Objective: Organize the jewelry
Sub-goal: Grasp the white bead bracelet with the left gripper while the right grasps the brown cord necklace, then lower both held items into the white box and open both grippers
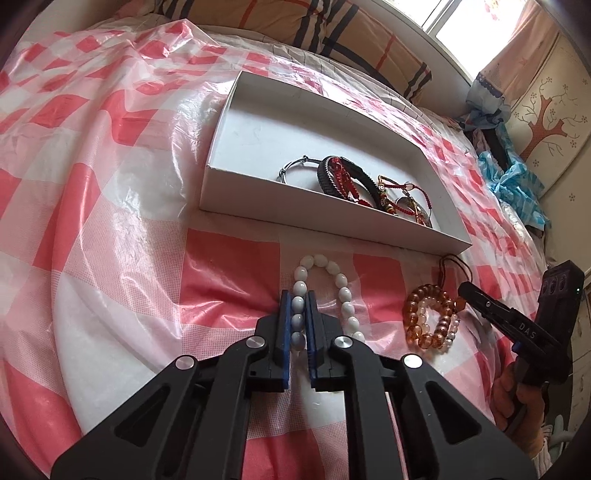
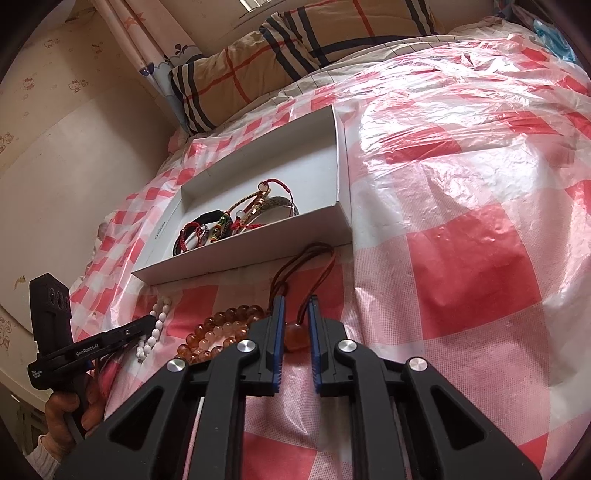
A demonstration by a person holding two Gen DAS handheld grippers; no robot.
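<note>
A white bead bracelet [image 1: 345, 295] lies on the red-and-white checked plastic sheet, just in front of a shallow white box [image 1: 295, 218]. My left gripper [image 1: 298, 295] is shut on its left strand, with several beads pressed between the blue pads. To its right lies an amber bead bracelet [image 1: 417, 314] with a brown cord. In the right wrist view my right gripper [image 2: 297, 300] is shut around that bracelet's large amber bead [image 2: 295, 334], and the cord [image 2: 295, 262] runs forward toward the box [image 2: 236, 258]. Each gripper also shows at the edge of the other's view.
Inside the box lie a silver bangle [image 1: 295, 166] and a tangle of black and red bracelets [image 1: 347, 177]. A plaid pillow [image 1: 332, 29] lies beyond it, and blue plastic [image 1: 517, 184] sits at the bed's right edge. A hand [image 2: 62, 410] holds the left tool.
</note>
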